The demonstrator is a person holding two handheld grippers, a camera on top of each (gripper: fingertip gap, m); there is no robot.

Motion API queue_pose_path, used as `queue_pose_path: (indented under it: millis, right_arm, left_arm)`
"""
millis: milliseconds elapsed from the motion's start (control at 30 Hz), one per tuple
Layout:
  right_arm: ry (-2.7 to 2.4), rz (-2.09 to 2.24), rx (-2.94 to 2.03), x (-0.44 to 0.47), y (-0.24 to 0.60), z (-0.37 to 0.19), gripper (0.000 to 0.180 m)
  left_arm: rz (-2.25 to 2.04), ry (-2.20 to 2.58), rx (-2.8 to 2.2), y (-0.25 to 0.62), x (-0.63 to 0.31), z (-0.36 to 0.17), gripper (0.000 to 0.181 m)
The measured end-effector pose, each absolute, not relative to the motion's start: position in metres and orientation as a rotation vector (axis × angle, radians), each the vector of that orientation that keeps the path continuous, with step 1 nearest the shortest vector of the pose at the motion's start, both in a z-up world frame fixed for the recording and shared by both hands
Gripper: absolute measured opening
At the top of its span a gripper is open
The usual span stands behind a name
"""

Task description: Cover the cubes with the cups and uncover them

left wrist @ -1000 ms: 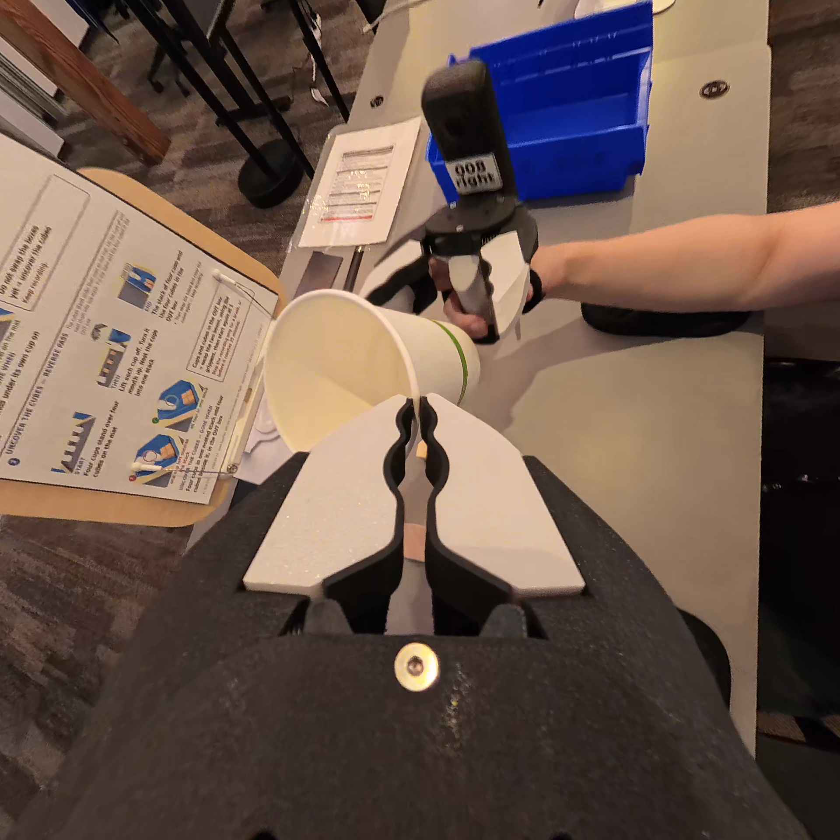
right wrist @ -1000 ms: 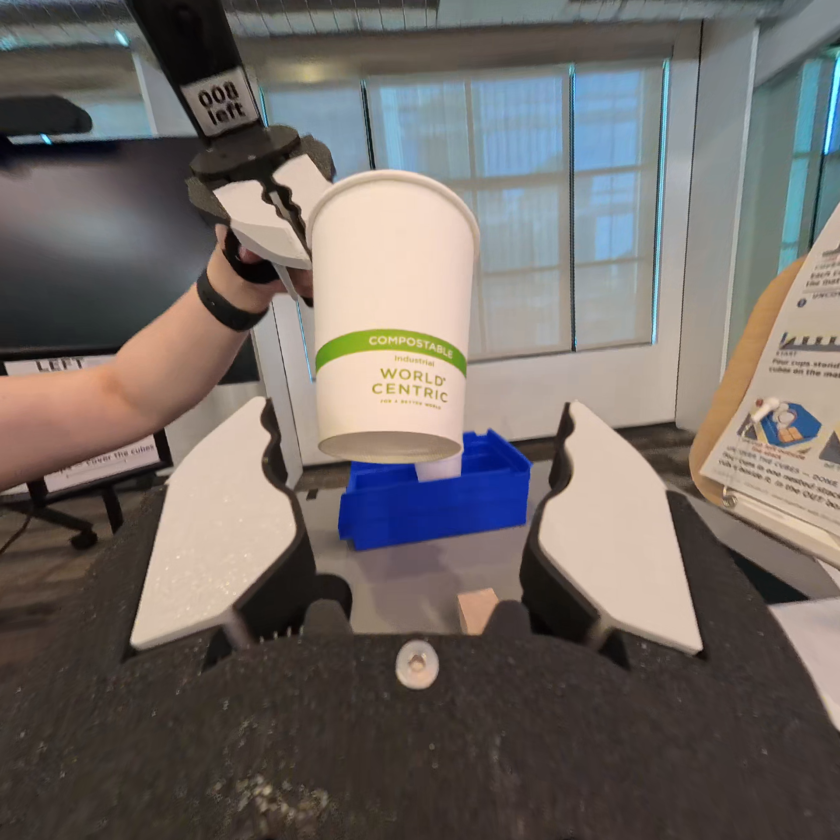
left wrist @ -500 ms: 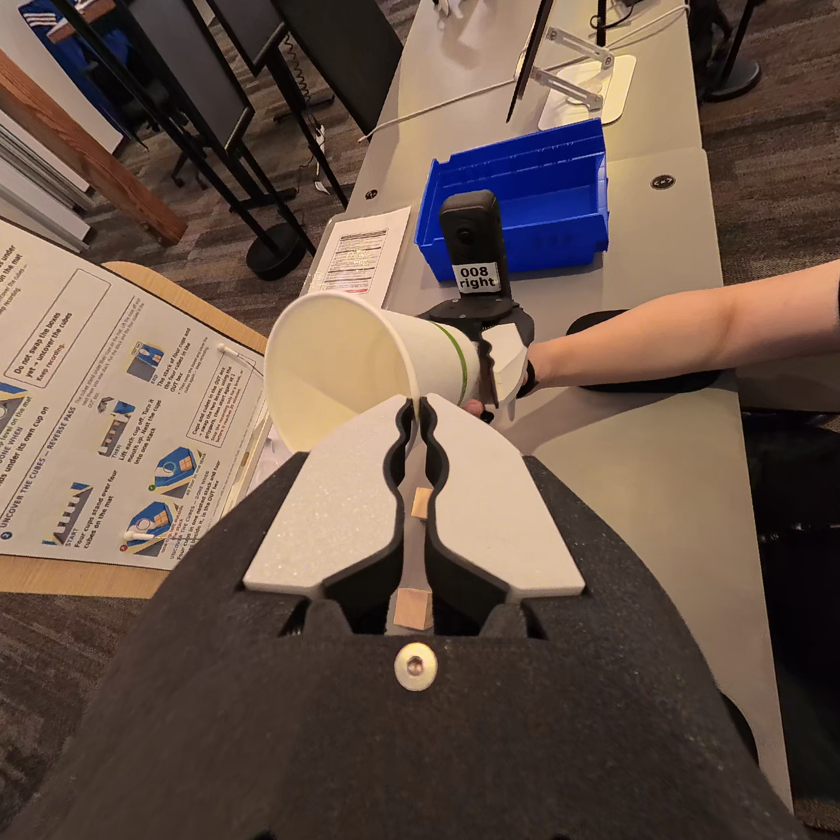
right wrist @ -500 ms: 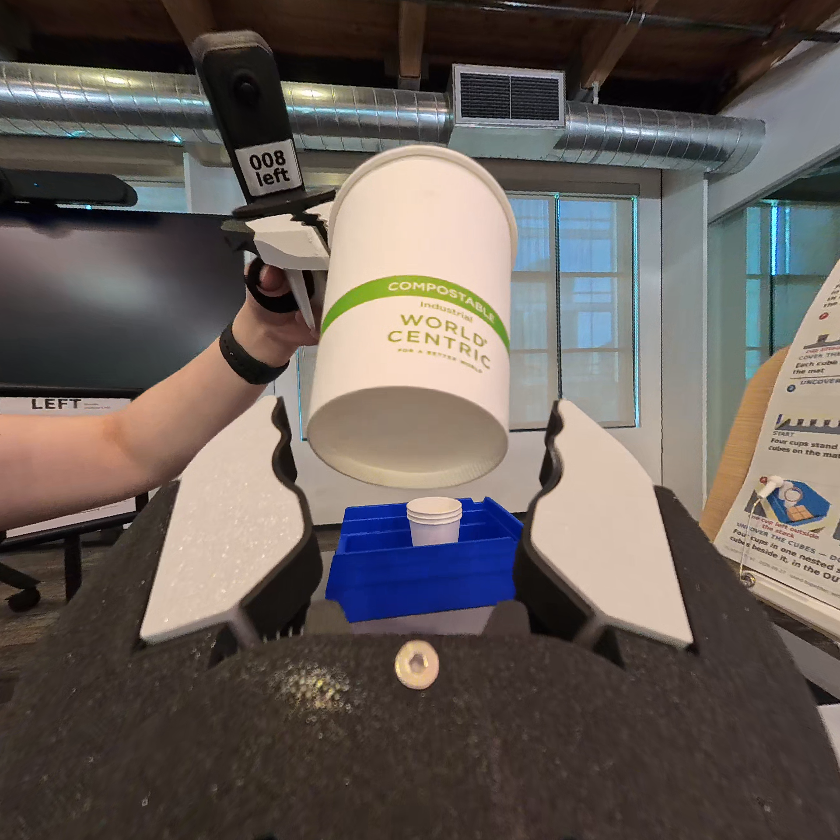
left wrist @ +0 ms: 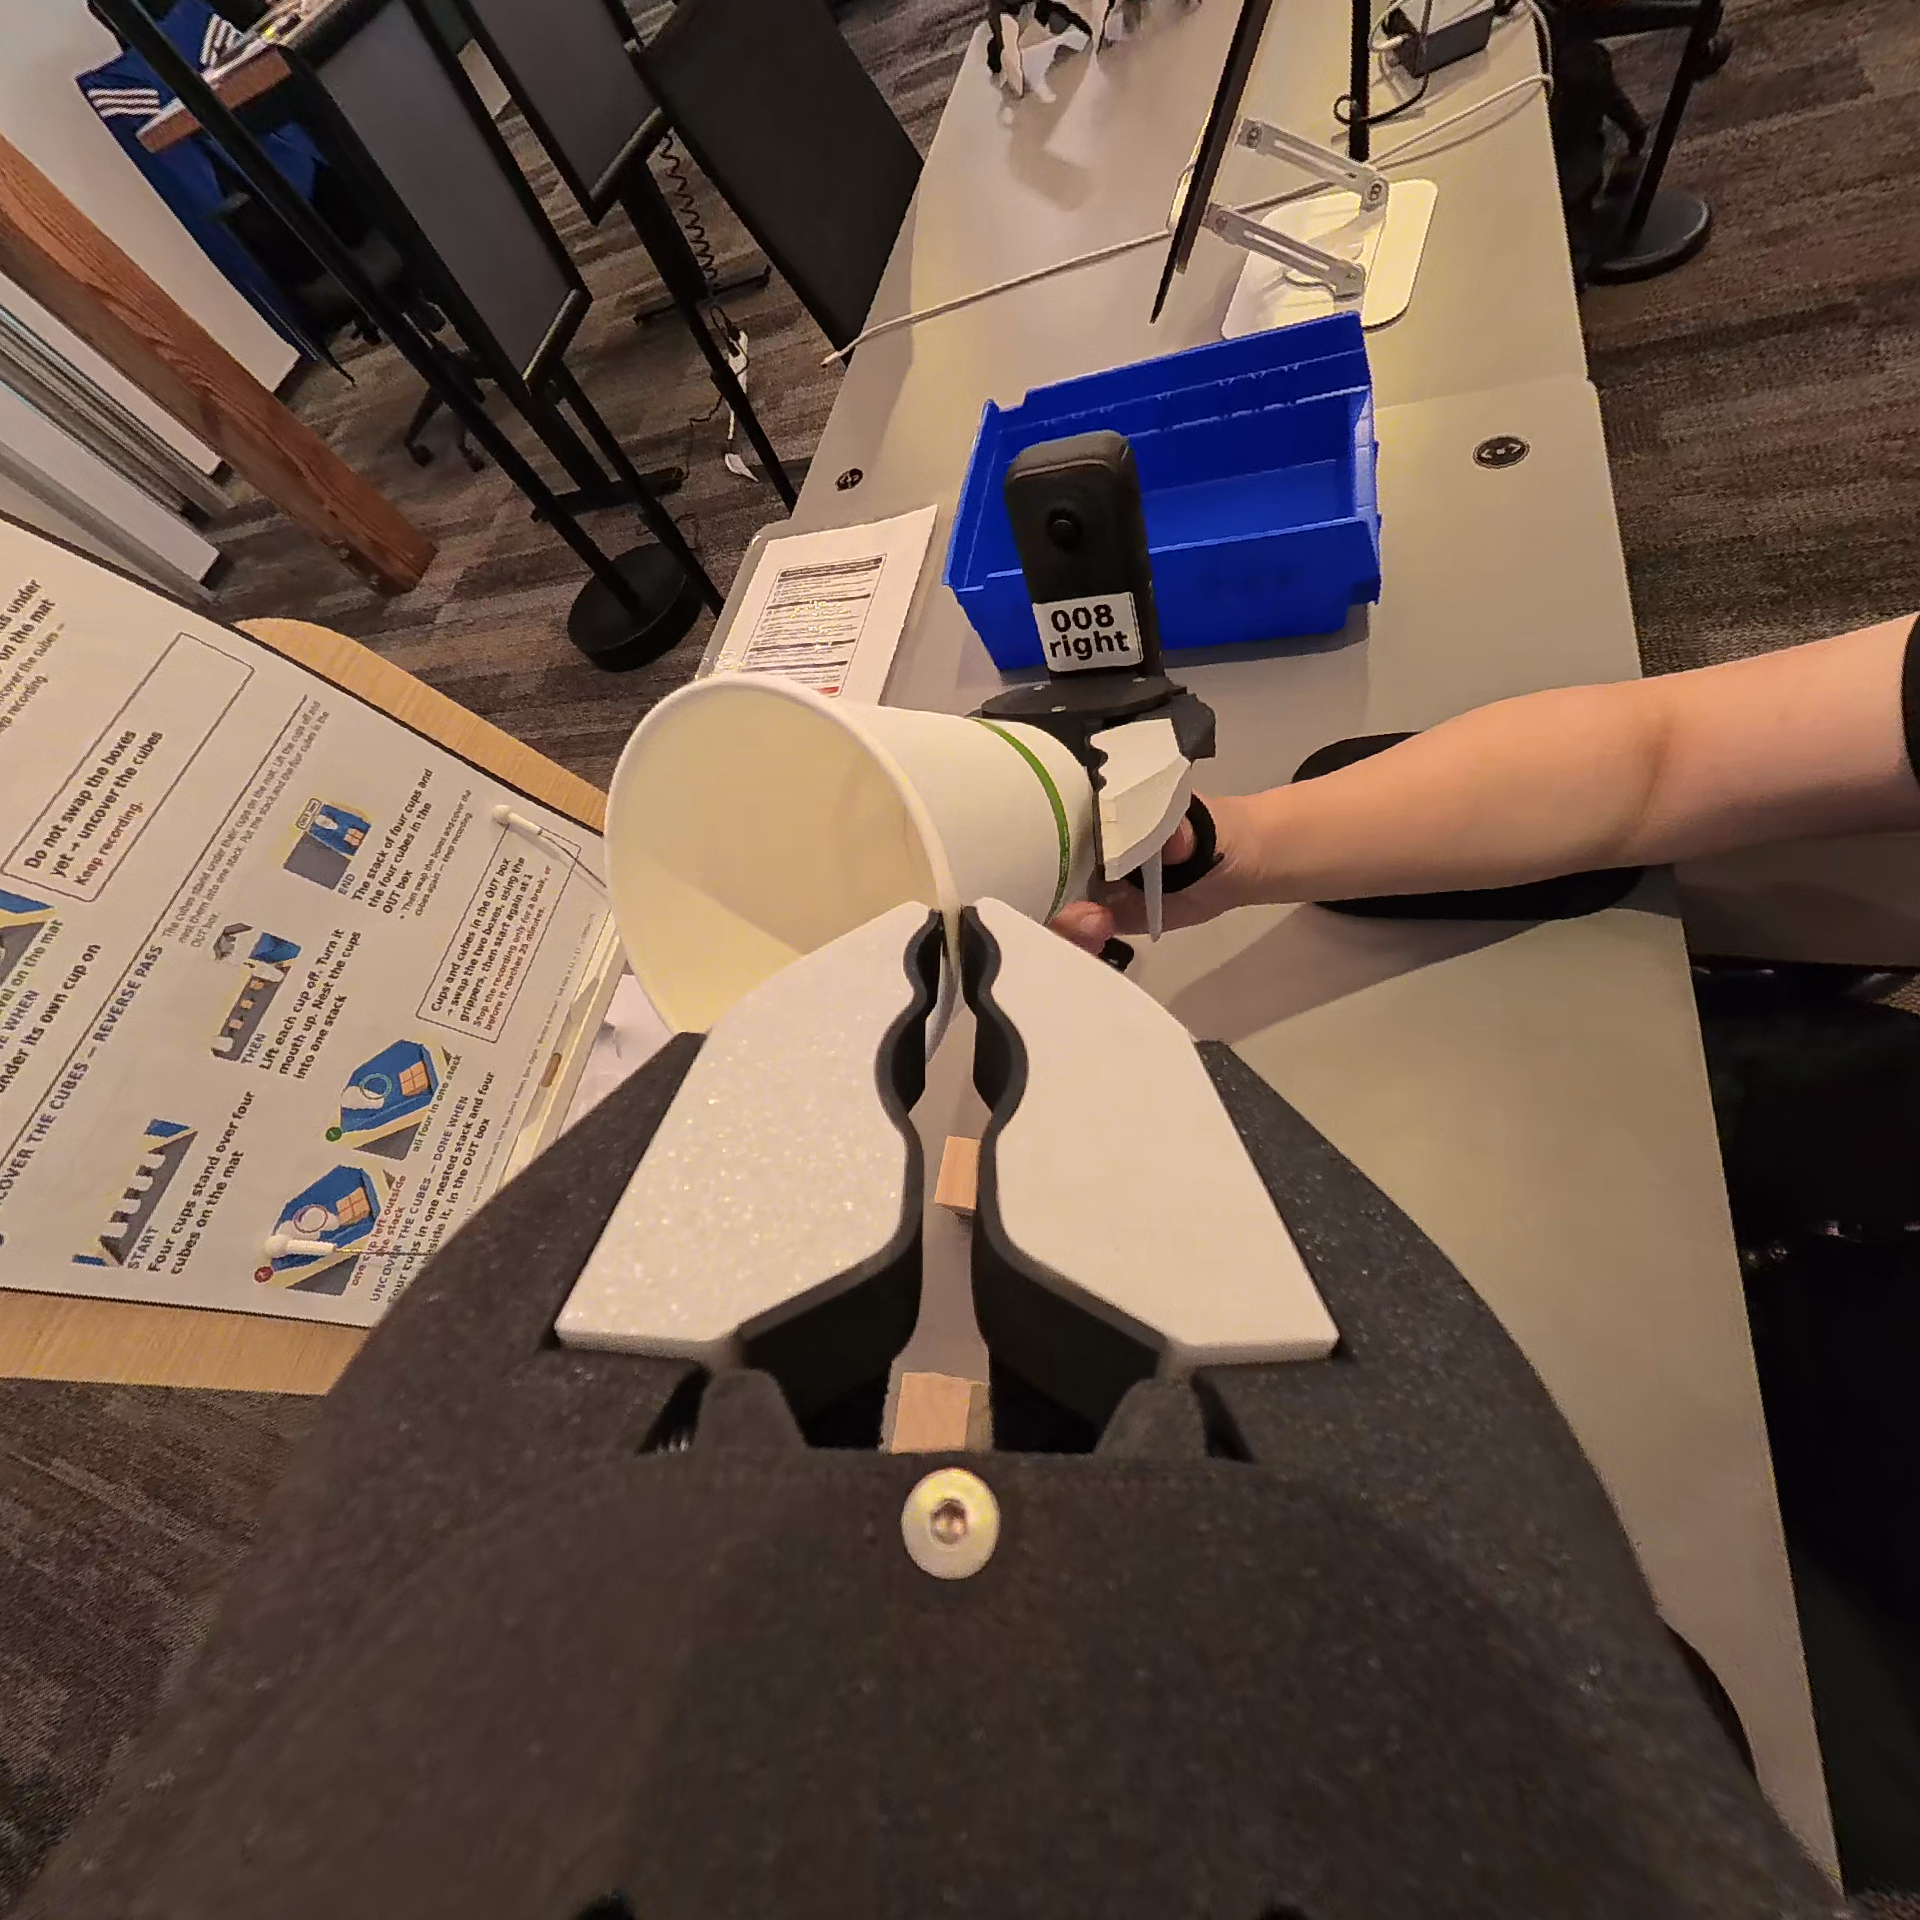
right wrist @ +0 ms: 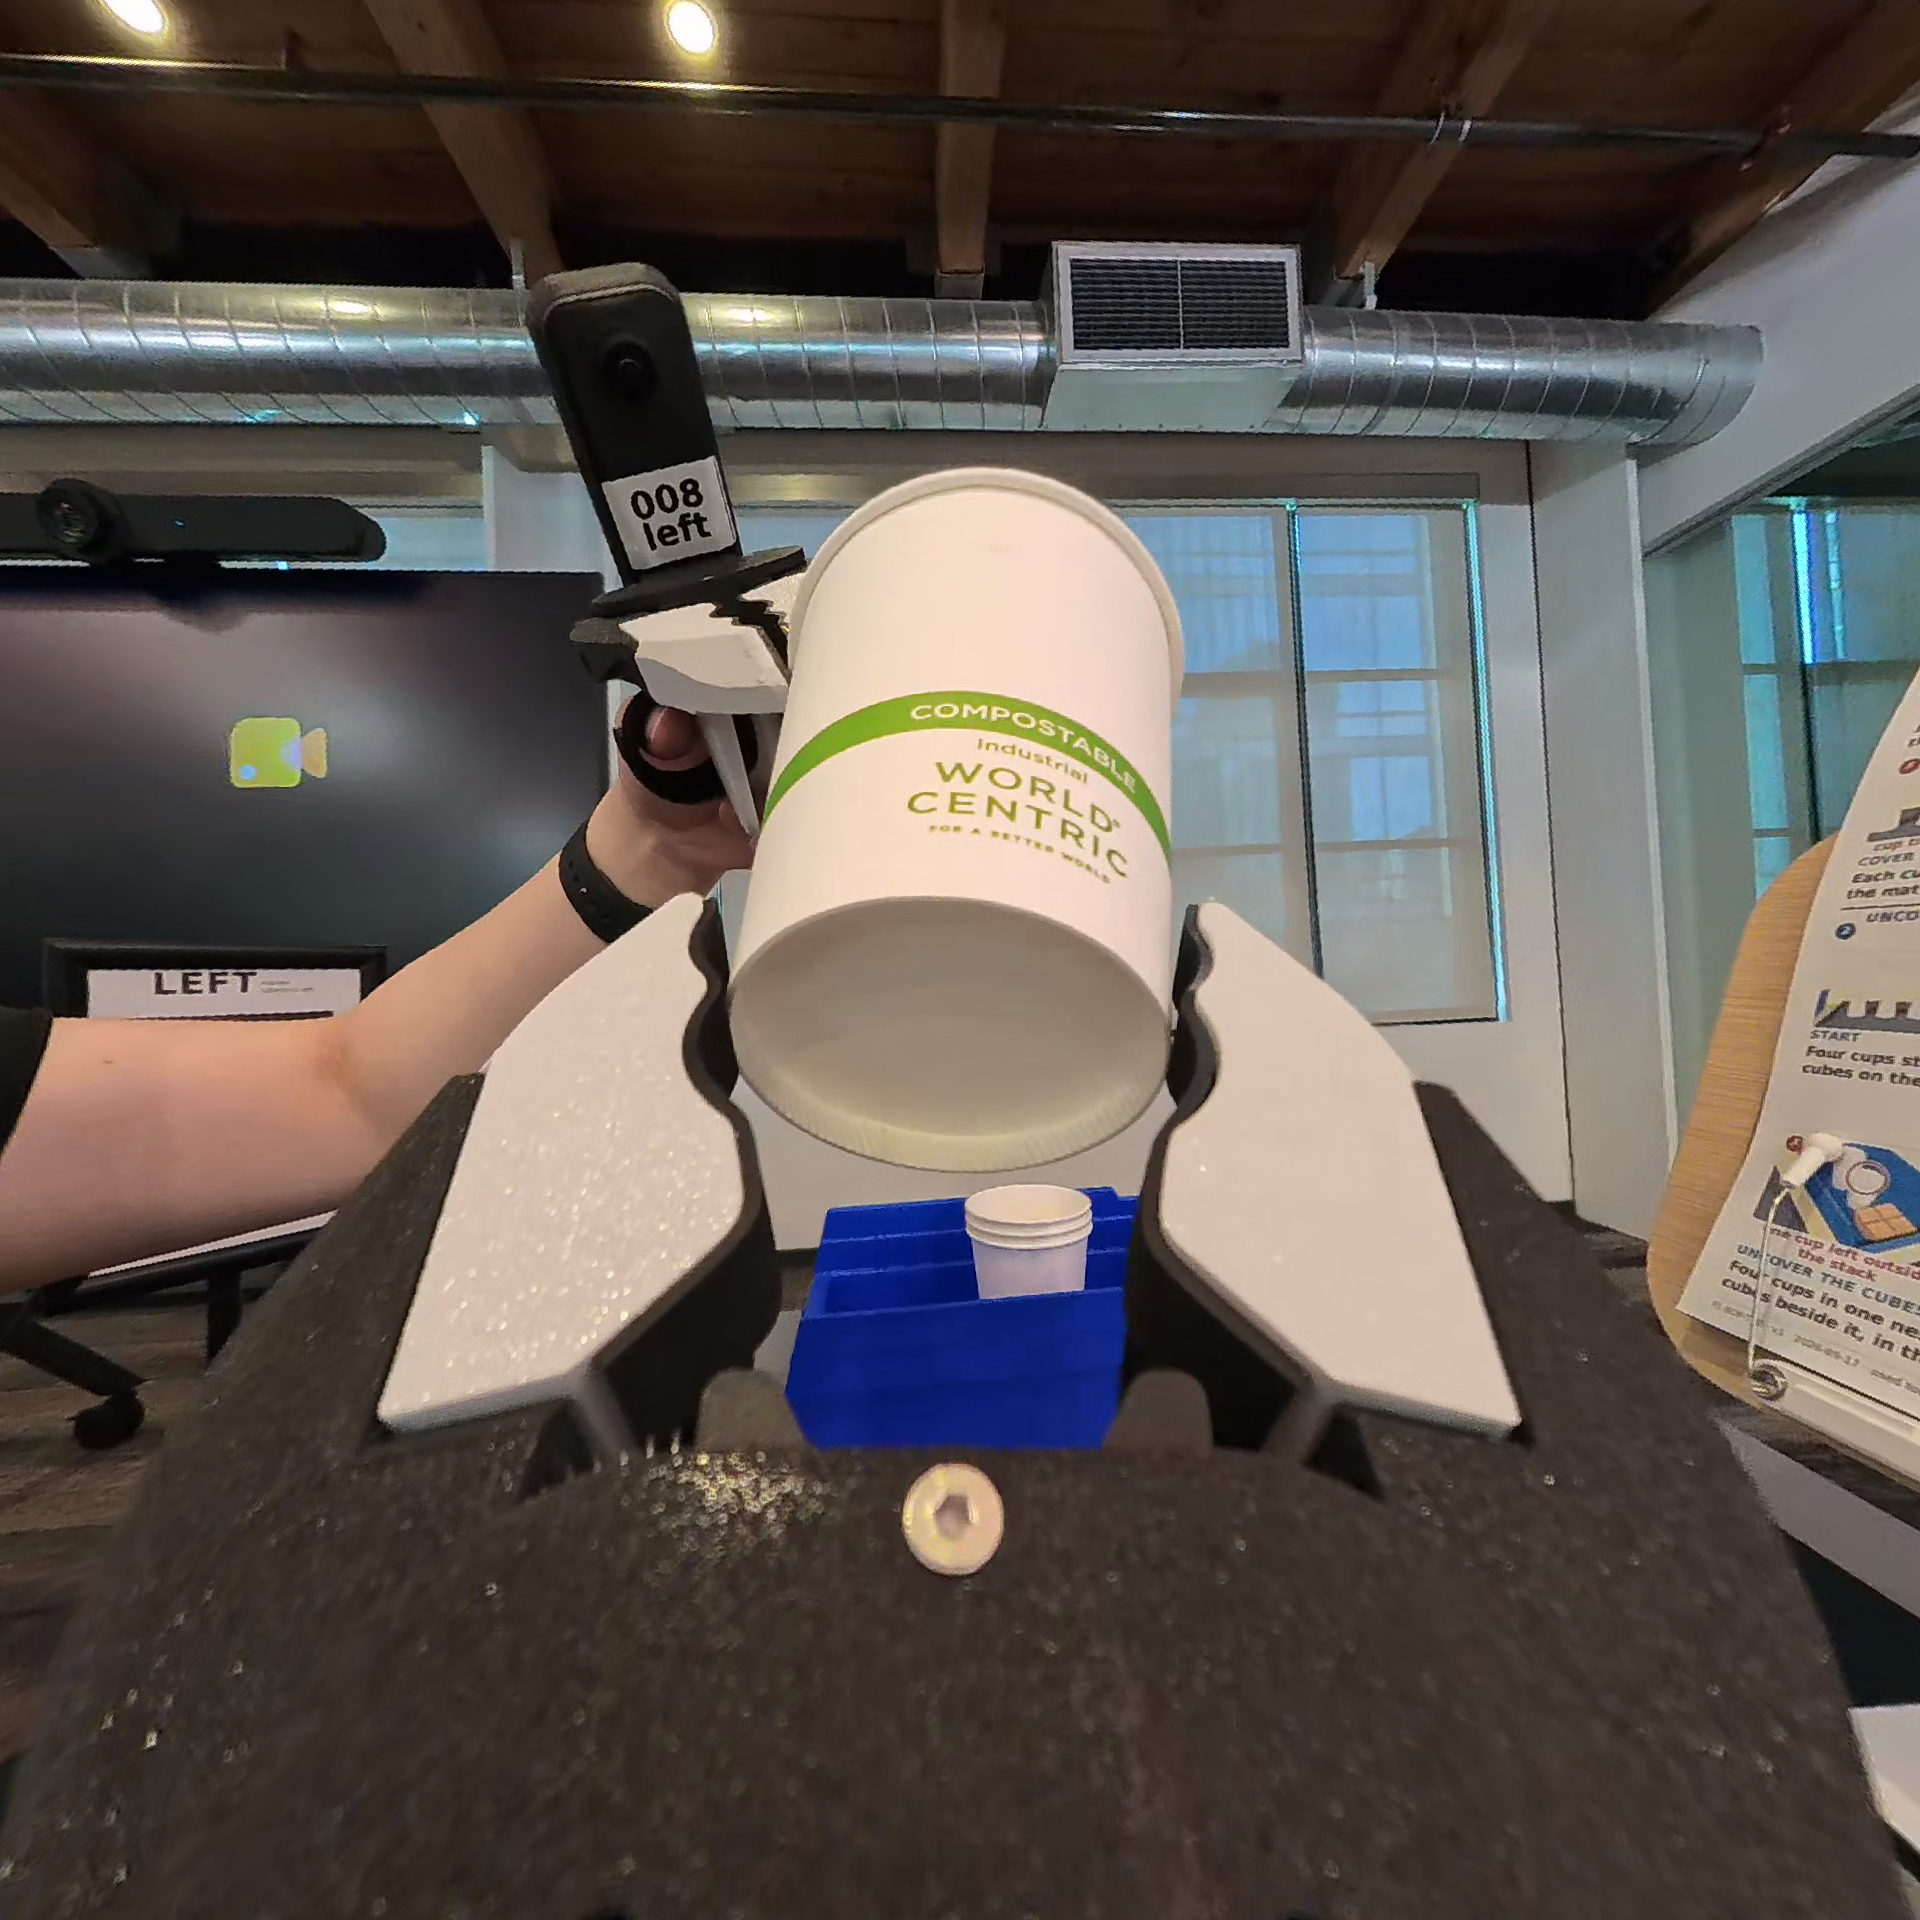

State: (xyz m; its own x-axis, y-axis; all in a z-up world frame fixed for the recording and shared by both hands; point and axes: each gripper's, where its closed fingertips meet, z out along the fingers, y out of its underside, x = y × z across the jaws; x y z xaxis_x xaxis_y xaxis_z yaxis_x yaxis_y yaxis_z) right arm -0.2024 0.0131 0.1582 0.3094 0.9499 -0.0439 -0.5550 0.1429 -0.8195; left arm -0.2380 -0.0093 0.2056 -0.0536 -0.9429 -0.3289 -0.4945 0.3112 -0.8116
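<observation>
One white paper cup point(left wrist: 831, 831) hangs tilted in the air, its rim pinched between the closed fingers of my left gripper point(left wrist: 951, 925). My right gripper point(right wrist: 956, 1029) is spread wide around the cup's base, not visibly touching. Two wooden cubes point(left wrist: 954, 1172) lie on the grey table point(left wrist: 1455, 1143) below.

A white cup point(right wrist: 966, 810) with a green band, blue bin point(left wrist: 1247, 499), tan cubes point(left wrist: 954, 1187).

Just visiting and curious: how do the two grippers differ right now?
The left gripper has its fingers shut, pinching the rim of the cup; the right gripper has its fingers spread wide around the cup's base, not visibly clamping it. The left one sits at the cup's open mouth; the right one sits at its closed bottom. Both are black, hand-held, and have white fingers.
</observation>
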Motion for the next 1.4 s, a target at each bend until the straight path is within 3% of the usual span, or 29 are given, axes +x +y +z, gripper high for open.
queue_pose_path:
  millis: [800,1033,1233,1400]
  right_arm:
    - [-0.541,1.184,-0.876,-0.194,0.018,0.158,0.076]
    - [-0.524,1.234,-0.884,-0.192,0.020,0.157,0.076]
    - [-0.509,1.281,-0.917,-0.186,0.025,0.158,0.075]
    - [-0.530,1.205,-1.045,-0.157,0.021,0.178,0.076]
  left_arm:
    - [-0.553,1.670,-1.279,-0.014,-0.238,0.203,0.003]
    - [-0.593,1.602,-1.277,-0.017,-0.239,0.220,0.013]
    - [-0.526,1.439,-1.291,-0.014,-0.269,0.237,0.010]
    - [-0.442,1.232,-1.317,-0.015,-0.315,0.217,0.008]
